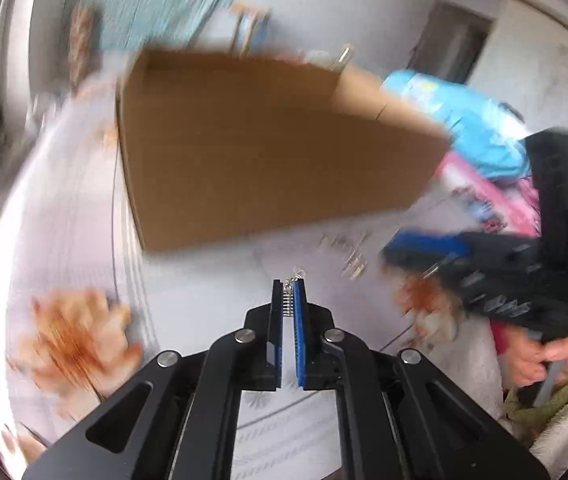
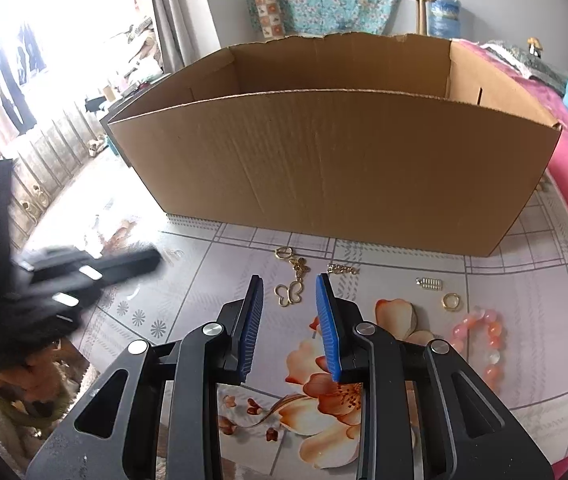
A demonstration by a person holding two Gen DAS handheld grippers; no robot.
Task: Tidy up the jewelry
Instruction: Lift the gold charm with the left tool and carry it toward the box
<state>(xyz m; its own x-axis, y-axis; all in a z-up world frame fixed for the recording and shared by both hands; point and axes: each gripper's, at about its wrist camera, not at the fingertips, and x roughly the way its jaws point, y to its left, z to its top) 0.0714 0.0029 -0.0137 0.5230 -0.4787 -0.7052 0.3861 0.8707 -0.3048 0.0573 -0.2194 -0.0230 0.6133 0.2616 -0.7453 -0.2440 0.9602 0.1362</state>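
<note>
Silver earring [image 1: 290,300] is pinched in the closed left gripper [image 1: 288,286]; it should be carried level over the cardboard box [image 1: 267,144] before release.

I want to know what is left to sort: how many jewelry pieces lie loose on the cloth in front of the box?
5, seen from the right wrist: a gold butterfly chain, a short gold chain, a small silver earring, a gold ring, a pink bead bracelet. The gripper's arms may hide others.

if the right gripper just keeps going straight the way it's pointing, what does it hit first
Most likely the gold butterfly chain lying on the floral cloth, just past the right gripper and its open, empty jaws. The cardboard box stands farther behind. Depth is hard to judge here.
</note>
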